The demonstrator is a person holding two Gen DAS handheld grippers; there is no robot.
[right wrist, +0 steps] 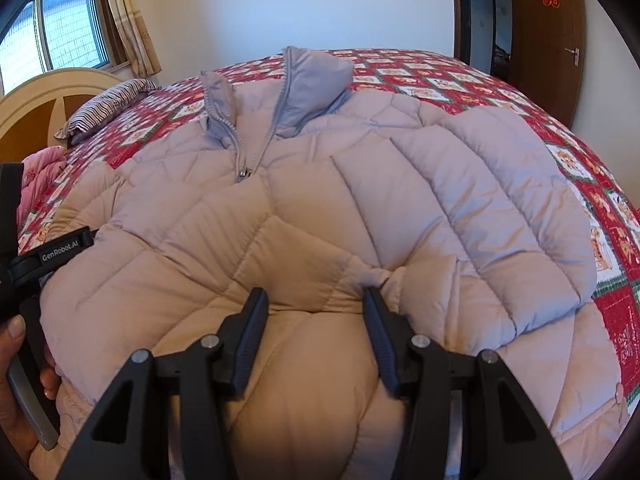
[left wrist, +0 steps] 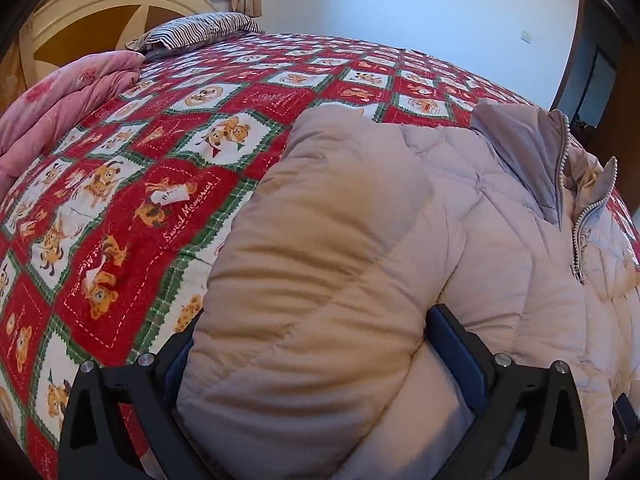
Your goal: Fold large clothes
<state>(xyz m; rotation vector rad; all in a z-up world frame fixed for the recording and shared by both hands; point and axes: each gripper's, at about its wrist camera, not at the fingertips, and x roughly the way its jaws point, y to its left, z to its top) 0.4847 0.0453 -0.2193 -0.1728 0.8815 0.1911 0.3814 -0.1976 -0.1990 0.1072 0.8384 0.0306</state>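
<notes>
Pale beige quilted down makes up the puffer jacket (right wrist: 304,216), which lies front-up on the bed across the centre of the right wrist view, its grey-lined collar (right wrist: 308,84) standing toward the upper middle and its zip (right wrist: 244,168) partly open below it. One sleeve (right wrist: 520,200) is folded in over the right side of the body. The red, white and green teddy-bear bedspread (left wrist: 132,184) covers the bed beneath it and fills the left half of the left wrist view.

The left tool (left wrist: 308,344) sits at the bottom centre of its view with a thick puffy fold of the jacket, likely the other sleeve (left wrist: 320,248), packed between its wide-set fingers; both blue pads press against the fabric, so it grips that bulk. The right tool (right wrist: 316,312) at the lower centre of its view has its fingers moderately apart, tips sunk into the jacket's lower front panel, the fabric bulging up between them; whether it actually pinches the cloth I cannot tell.

A striped pillow (left wrist: 192,32) lies at the upper left by the cream headboard (left wrist: 104,4), with a pink folded quilt (left wrist: 64,104) just below it. A brown door (right wrist: 544,40) stands at upper right.
</notes>
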